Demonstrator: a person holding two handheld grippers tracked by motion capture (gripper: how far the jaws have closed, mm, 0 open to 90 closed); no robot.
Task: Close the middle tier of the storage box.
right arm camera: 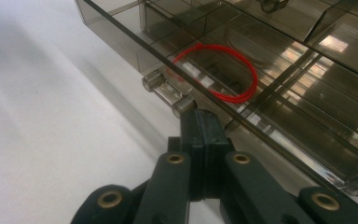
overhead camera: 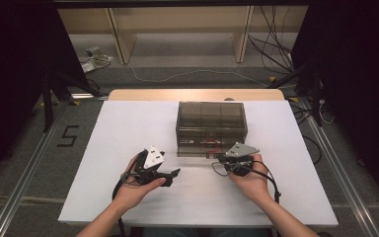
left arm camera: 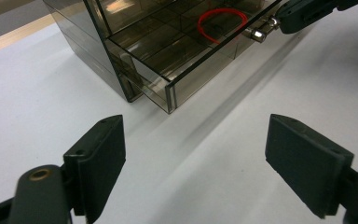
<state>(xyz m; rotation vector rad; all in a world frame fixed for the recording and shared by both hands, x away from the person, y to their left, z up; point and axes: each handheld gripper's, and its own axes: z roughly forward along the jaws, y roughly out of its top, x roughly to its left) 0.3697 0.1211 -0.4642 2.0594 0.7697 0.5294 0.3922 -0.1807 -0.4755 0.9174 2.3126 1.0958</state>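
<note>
Left gripper (left arm camera: 193,158) gapes wide before the drawer box (overhead camera: 211,121); right gripper (right arm camera: 200,126) pinches its drawer handle (right arm camera: 170,93), red ring (right arm camera: 216,70) inside.

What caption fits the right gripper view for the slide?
Right tool, jaws shut, at the handle of the pulled-out smoky drawer holding a red ring.

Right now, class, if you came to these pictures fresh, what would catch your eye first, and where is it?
First, the bright red ring lying in a compartment of the smoky transparent drawer, pulled partly out of the organiser box at the middle of the white table. Next, the right gripper, jaws shut at the drawer's clear handle, while the left gripper hangs open over bare table.
</note>
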